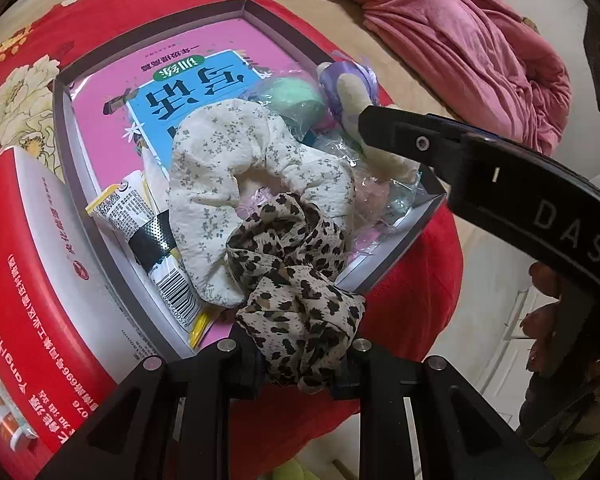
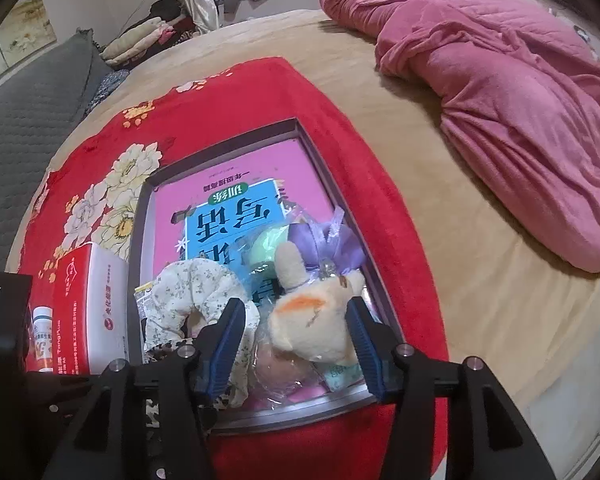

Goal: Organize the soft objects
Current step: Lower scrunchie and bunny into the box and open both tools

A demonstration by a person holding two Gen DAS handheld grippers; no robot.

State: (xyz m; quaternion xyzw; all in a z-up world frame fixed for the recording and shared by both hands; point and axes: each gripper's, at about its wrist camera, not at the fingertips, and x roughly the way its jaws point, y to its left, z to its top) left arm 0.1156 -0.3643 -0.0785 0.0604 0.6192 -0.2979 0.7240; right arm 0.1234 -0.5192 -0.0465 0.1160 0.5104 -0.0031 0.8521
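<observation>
A shallow grey box (image 1: 152, 28) (image 2: 220, 138) lies on a red floral cloth and holds a pink and blue book, scrunchies and small toys. My left gripper (image 1: 300, 364) is shut on a leopard-print scrunchie (image 1: 296, 280) at the box's near edge. A white floral scrunchie (image 1: 240, 172) (image 2: 196, 292) lies beside it in the box. My right gripper (image 2: 296, 320) is open, its blue-padded fingers either side of a cream plush toy (image 2: 316, 320) with a purple bow (image 2: 336, 248). A green soft ball (image 1: 296, 96) lies behind.
A red and white carton (image 1: 40, 260) (image 2: 88, 308) stands left of the box, with a small white bottle (image 2: 44, 320) beside it. A yellow tube (image 1: 148, 232) lies in the box. A pink quilt (image 2: 500, 112) is bunched on the bed at the right.
</observation>
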